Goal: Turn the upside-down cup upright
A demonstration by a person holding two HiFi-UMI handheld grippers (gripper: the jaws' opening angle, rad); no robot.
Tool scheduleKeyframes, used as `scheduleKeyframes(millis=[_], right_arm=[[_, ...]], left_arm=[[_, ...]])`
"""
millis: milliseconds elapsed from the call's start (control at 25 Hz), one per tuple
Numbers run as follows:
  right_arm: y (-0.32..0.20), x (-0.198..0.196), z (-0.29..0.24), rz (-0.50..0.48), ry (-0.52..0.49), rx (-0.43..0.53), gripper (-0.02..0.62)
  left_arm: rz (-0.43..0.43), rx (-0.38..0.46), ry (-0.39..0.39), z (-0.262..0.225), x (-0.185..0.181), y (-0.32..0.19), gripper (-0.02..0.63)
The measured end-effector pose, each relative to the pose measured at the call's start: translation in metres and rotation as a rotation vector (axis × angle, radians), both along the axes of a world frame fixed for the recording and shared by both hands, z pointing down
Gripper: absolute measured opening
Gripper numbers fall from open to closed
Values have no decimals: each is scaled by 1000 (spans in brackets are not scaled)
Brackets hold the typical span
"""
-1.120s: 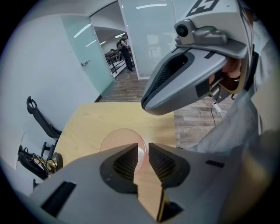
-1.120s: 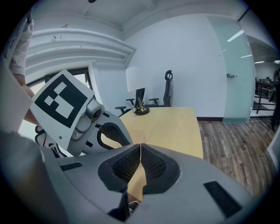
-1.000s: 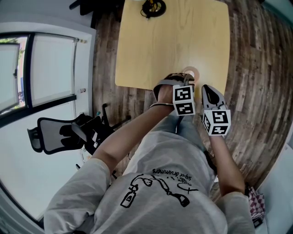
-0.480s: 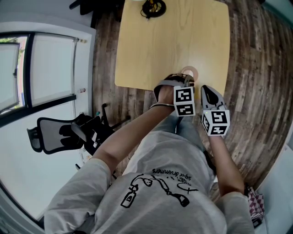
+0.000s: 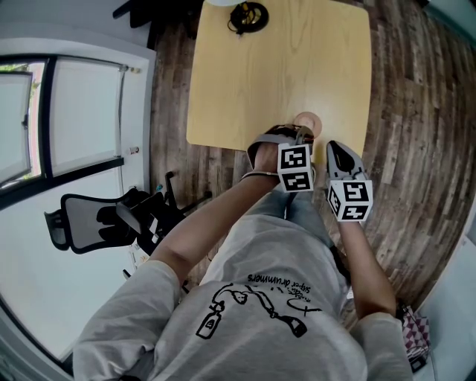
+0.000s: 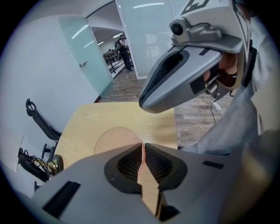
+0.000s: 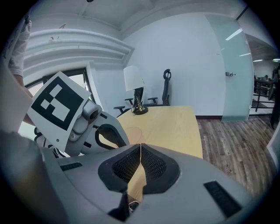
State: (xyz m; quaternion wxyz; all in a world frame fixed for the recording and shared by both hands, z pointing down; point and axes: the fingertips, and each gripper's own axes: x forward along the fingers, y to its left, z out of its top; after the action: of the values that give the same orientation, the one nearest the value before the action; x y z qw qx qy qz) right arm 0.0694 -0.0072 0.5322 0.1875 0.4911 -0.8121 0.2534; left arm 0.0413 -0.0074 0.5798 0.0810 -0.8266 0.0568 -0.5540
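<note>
A pinkish-tan cup (image 5: 307, 119) stands on the light wooden table (image 5: 253, 82), close to its near edge. In the left gripper view its flat, dotted top (image 6: 116, 140) faces up, right beyond the jaws and partly hidden by them. My left gripper (image 6: 143, 146) points steeply down at it with the pads together, and a pink sliver of the cup shows through the slit. In the head view the left gripper (image 5: 301, 132) hangs just short of the cup. My right gripper (image 7: 140, 146) is shut on nothing, beside the left one and off the table's near edge (image 5: 335, 145).
A desk lamp (image 5: 248, 13) with a white shade (image 7: 132, 78) stands at the table's far end. A black office chair (image 5: 97, 216) sits by the window on the left. Wooden floor (image 5: 416, 111) surrounds the table.
Neither gripper nor the cup has moved. Only the head view has shifted a little.
</note>
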Motion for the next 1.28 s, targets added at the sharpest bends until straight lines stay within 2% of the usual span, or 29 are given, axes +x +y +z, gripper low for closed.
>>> scheduleKeyframes(millis=[280,520,800,1000,1120,1280], right_arm=[[-2,3,-3,12,-5,4,25],[-4,5,-4,24,-13,-2,25],[-6,9,-4,39,-34,-8,25],[-6,8,-4,54,-71,-22,25],[-8,8,-5,76,-125,-42,25],[-9,7,-6,122,-224,-73,26]], left_arm=[[-25,-14,37,-6,-4,1,25],[-77,-33,125,-18,-6,-1,25],[-220,-153,320,-39,-6,-5,25],[-282,-145,422,-51,-12,-12,25],[-317,-156,494,-58,-13,-16,25],[-368,-193,643,-69,-14,-18,25]])
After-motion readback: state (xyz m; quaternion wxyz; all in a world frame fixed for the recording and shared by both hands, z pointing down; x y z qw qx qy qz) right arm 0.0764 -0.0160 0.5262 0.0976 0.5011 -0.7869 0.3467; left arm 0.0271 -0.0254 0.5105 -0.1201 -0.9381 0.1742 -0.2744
